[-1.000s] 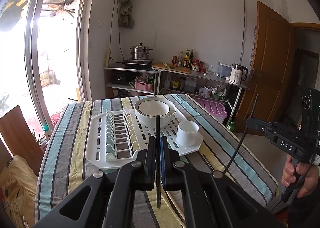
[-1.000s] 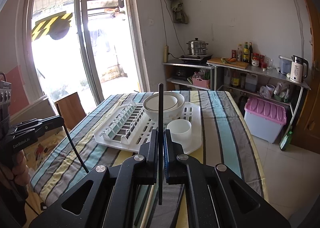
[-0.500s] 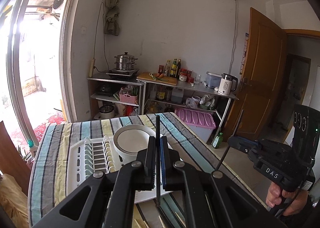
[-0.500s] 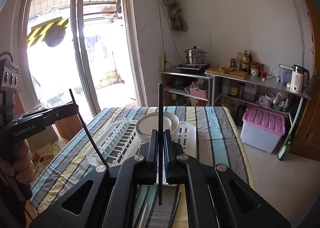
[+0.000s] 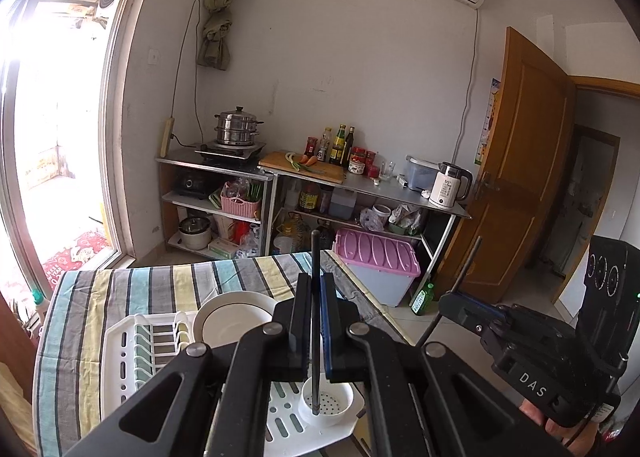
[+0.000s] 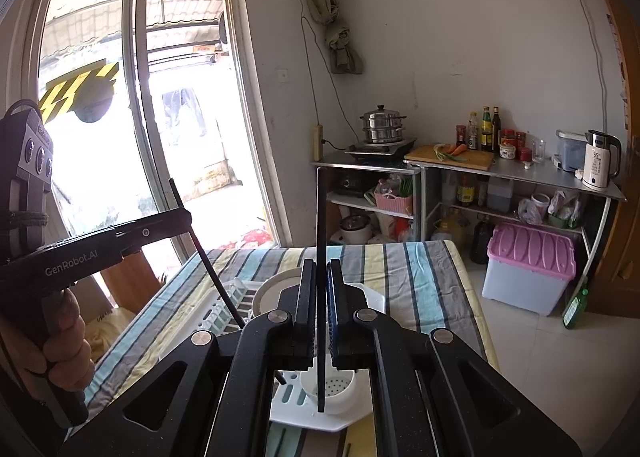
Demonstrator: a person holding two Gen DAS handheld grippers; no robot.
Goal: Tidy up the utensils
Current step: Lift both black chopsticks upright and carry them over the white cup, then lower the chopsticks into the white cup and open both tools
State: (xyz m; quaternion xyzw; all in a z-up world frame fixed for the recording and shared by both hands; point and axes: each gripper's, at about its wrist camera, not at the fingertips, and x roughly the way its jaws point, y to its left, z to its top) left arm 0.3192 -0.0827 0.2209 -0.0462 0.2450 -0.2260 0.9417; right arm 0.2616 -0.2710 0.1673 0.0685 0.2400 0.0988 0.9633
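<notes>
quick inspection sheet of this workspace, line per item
surface: table under a striped cloth
job's things: white drying rack; bowl on it; perforated utensil cup; a black chopstick in each gripper
clutter: loose chopsticks by the rack
grippers: left gripper and right gripper both shut on a chopstick above the cup
cables: wall cord to power strip
surroundings: kitchen shelves, kettle, pink-lidded bin, door

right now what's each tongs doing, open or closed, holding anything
Left tongs: closed on a black chopstick, its tip over the white utensil cup.
Right tongs: closed on another black chopstick.
</notes>
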